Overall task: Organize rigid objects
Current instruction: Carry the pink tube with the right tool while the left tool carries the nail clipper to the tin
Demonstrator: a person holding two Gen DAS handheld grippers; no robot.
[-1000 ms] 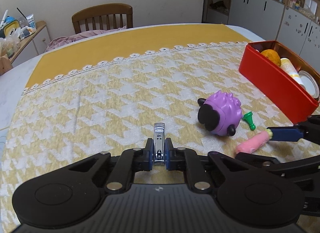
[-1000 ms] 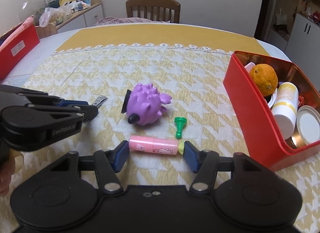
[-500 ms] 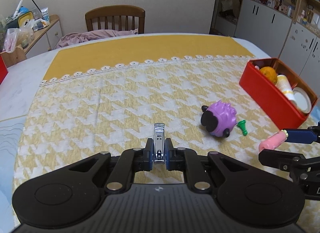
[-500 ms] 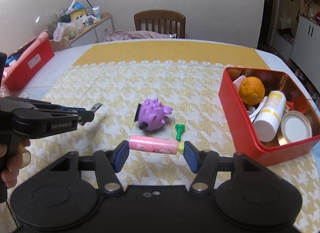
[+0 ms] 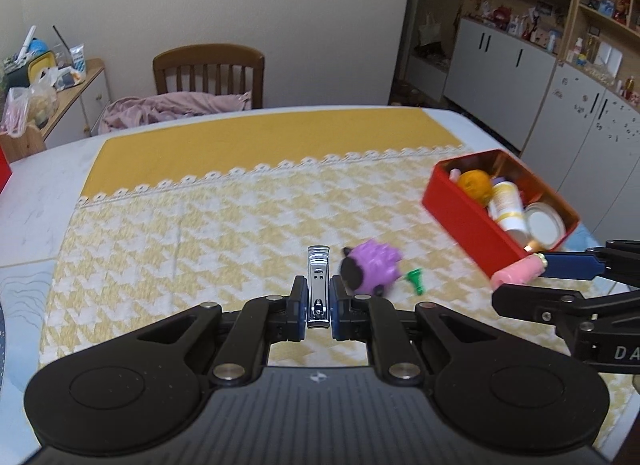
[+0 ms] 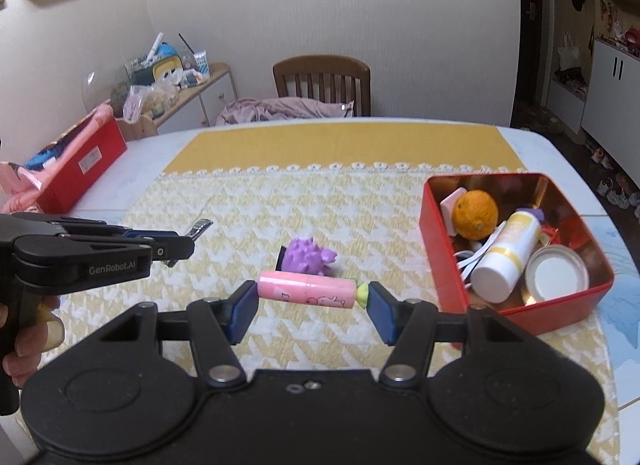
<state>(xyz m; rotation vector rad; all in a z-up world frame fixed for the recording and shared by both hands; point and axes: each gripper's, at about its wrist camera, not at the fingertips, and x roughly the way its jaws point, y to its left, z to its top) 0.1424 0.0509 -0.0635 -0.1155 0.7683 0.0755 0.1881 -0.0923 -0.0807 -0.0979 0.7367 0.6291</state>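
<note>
My left gripper (image 5: 318, 307) is shut on a silver nail clipper (image 5: 318, 285), held above the table; the clipper's tip (image 6: 201, 225) also shows in the right wrist view. My right gripper (image 6: 308, 305) is shut endwise on a pink tube with a green cap (image 6: 307, 290), lifted off the cloth; from the left wrist view that tube (image 5: 516, 271) hangs just in front of the red tin. A purple spiky toy (image 5: 370, 267) and a small green piece (image 5: 415, 280) lie on the yellow-and-white tablecloth. The red tin (image 6: 436, 265) holds an orange (image 6: 475, 214), a white bottle (image 6: 504, 257) and a lid.
A wooden chair (image 5: 209, 72) with pink fabric stands at the table's far side. A second red box (image 6: 82, 169) sits at the left edge. A cluttered side shelf (image 6: 172, 81) is behind it. A hand (image 6: 28, 341) grips the left tool's handle.
Both grippers have risen with their objects: the pink tube came off the cloth, the clipper went higher, and the table now looks farther below. The toy and green piece stayed put.
</note>
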